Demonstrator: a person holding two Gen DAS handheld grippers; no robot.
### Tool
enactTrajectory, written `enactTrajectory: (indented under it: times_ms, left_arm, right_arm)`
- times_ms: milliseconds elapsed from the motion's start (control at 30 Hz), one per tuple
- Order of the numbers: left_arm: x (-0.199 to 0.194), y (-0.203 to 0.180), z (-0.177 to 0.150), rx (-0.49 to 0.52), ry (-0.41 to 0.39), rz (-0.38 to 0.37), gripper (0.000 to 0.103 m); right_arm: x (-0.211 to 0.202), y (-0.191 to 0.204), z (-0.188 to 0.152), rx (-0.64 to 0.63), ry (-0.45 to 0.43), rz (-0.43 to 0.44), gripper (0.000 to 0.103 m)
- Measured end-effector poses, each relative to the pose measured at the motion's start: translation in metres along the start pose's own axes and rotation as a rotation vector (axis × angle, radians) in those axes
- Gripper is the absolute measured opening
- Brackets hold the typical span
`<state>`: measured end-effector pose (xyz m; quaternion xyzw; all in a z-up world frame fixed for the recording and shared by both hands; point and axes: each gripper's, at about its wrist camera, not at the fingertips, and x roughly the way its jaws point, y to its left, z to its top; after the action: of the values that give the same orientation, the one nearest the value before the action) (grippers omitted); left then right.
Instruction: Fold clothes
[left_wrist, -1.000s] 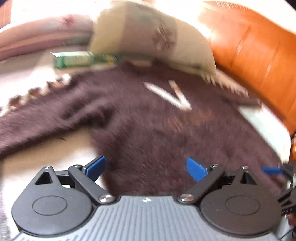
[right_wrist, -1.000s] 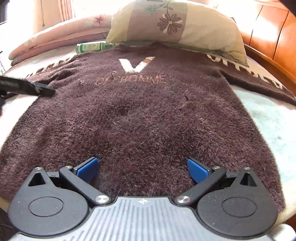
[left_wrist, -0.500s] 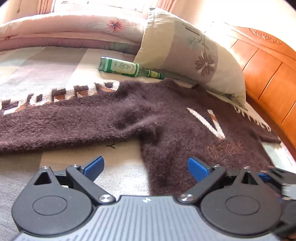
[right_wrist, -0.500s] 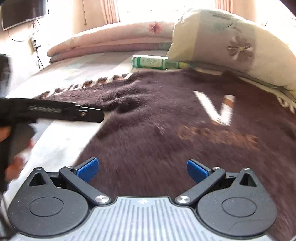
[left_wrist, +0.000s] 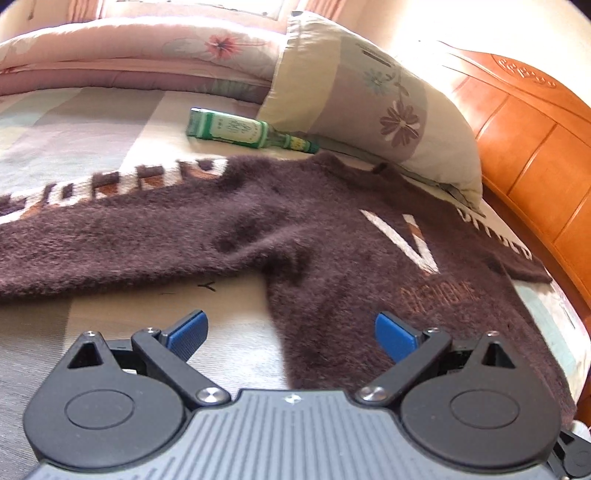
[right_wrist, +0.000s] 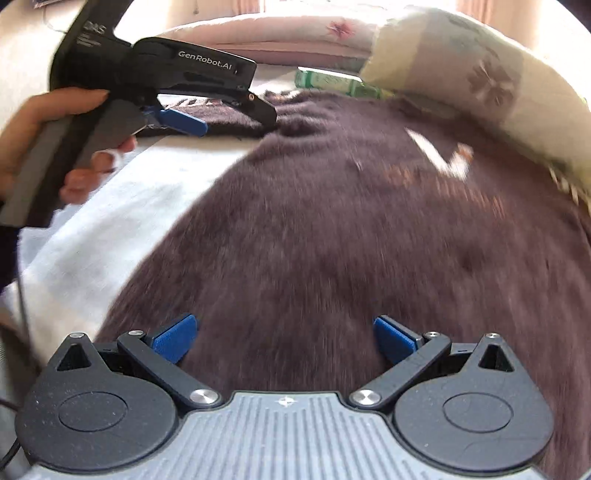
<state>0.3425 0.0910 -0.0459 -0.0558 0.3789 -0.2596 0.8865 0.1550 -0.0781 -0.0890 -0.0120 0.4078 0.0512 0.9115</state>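
So the brown fuzzy sweater (left_wrist: 332, 236) is lying flat on the bed (left_wrist: 229, 332), front up with the white V showing, collar end up by the flowered pillow (left_wrist: 373, 96). One sleeve (left_wrist: 110, 240) runs straight out to the side, and the other one goes off under the pillow edge toward the headboard (left_wrist: 535, 166). There's also a green bottle (left_wrist: 236, 129) parked near the collar, not touching as far as I can tell.

Left tool (left_wrist: 290, 332) is spread wide, nothing in it, hanging right over the side edge of the body below the armpit. Right tool (right_wrist: 284, 338) is also spread and empty, low over the hem area. That view is smeared, so I can't say whether it's brushing the fabric.

My guess is the sleeve fold comes first. I'd pinch right at the fabric edge and get both layers, since this fluffy knit slips. Lift just enough to clear the bed, carry the sleeve across the chest, and keep it off the bottle.
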Motion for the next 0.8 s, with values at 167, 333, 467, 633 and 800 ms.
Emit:
enactTrajectory:
  times_ms: [167, 333, 467, 633, 800]
  left_arm:
    - [0.009, -0.015, 0.0, 0.031, 0.018, -0.027, 0.097]
    - [0.015, -0.02, 0.001, 0.043, 0.039, -0.041, 0.097]
    - [0.016, -0.012, -0.003, 0.038, 0.066, -0.003, 0.097]
    - [0.017, -0.009, -0.015, 0.015, 0.086, 0.086, 0.097]
    - [0.028, -0.036, 0.017, 0.026, 0.133, 0.103, 0.097]
  right_arm:
    - [-0.02, -0.006, 0.007, 0.002, -0.021, -0.017, 0.103]
    - [-0.017, -0.027, 0.032, 0.007, -0.078, -0.033, 0.103]
    - [0.005, -0.046, 0.053, -0.122, -0.085, -0.12, 0.103]
    - [0.027, -0.084, 0.054, -0.113, -0.111, -0.1, 0.103]
    - [0.035, -0.107, 0.037, -0.025, -0.049, 0.01, 0.103]
